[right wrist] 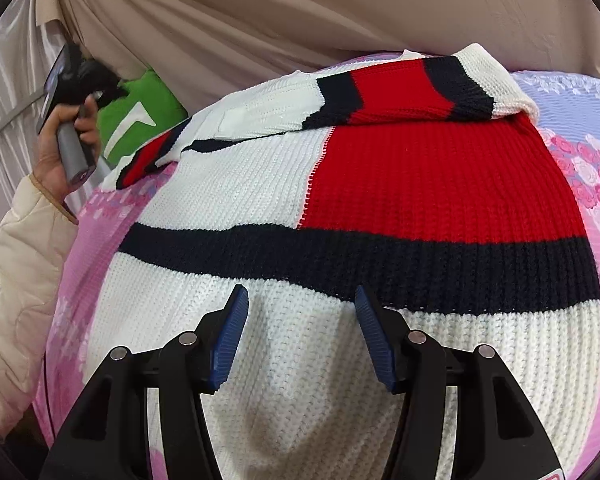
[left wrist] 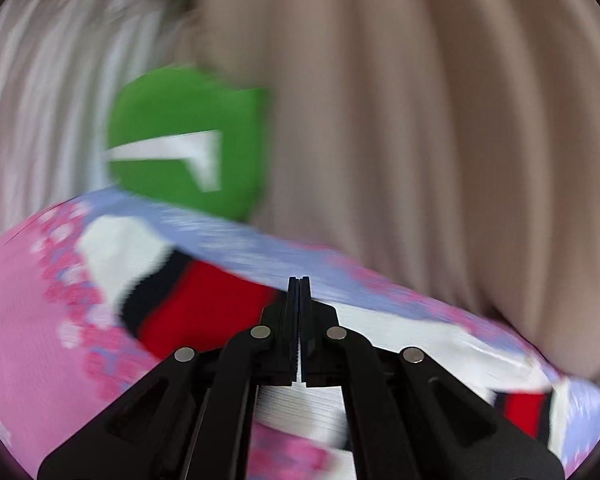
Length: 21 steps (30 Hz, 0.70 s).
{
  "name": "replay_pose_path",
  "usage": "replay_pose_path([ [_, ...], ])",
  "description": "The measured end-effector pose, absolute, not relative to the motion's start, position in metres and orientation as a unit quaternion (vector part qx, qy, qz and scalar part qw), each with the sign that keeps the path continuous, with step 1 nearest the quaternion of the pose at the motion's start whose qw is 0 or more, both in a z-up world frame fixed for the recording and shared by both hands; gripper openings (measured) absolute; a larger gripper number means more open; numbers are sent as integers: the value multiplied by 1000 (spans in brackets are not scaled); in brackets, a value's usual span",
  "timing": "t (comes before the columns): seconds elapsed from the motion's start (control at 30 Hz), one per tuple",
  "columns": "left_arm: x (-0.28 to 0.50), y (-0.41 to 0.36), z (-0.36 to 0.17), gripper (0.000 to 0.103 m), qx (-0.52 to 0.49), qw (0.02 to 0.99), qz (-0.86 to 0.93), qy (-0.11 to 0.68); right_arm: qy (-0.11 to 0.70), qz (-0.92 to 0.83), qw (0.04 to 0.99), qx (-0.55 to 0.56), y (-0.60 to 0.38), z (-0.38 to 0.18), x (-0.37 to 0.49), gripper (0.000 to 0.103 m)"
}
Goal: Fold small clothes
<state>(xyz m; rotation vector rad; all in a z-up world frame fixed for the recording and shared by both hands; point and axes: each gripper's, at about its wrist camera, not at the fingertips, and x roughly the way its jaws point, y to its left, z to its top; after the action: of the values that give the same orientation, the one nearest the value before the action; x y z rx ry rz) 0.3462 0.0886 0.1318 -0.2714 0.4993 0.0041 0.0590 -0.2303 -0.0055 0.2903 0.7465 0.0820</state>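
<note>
A knitted sweater [right wrist: 420,184] in white, red and navy lies flat on a pink and lilac flowered cloth [right wrist: 576,92]. One sleeve [right wrist: 404,88] is folded across its top. My right gripper [right wrist: 300,300] is open, its blue pads [right wrist: 230,340] just above the white hem. My left gripper [left wrist: 299,284] is shut with nothing visible between the fingers; its view is blurred and shows the sweater's sleeve [left wrist: 188,304] below. In the right wrist view a hand holds the left gripper [right wrist: 74,84] raised at the far left, above the other sleeve [right wrist: 148,160].
A green cushion with a white mark [left wrist: 184,148] sits behind the cloth, also in the right wrist view [right wrist: 136,120]. Beige drapes [right wrist: 300,12] hang behind. The person's cream padded sleeve [right wrist: 16,272] is at the left.
</note>
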Motion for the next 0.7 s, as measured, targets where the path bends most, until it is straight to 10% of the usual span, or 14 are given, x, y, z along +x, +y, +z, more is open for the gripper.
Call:
replay_pose_path([
  [0.17, 346, 30, 111, 3, -98, 955, -3, 281, 362, 52, 917, 157, -234, -5, 58, 55],
  [0.3, 364, 90, 84, 46, -136, 936, 75, 315, 359, 63, 918, 155, -233, -4, 57, 56],
  [0.43, 382, 191, 51, 59, -180, 902, 183, 347, 356, 65, 921, 142, -228, -2, 57, 56],
  [0.67, 403, 290, -3, 58, -284, 837, 235, 404, 350, 60, 925, 135, -224, 2, 54, 56],
  [0.7, 404, 290, -2, 42, -277, 844, 236, 394, 350, 58, 925, 134, -224, 3, 54, 56],
])
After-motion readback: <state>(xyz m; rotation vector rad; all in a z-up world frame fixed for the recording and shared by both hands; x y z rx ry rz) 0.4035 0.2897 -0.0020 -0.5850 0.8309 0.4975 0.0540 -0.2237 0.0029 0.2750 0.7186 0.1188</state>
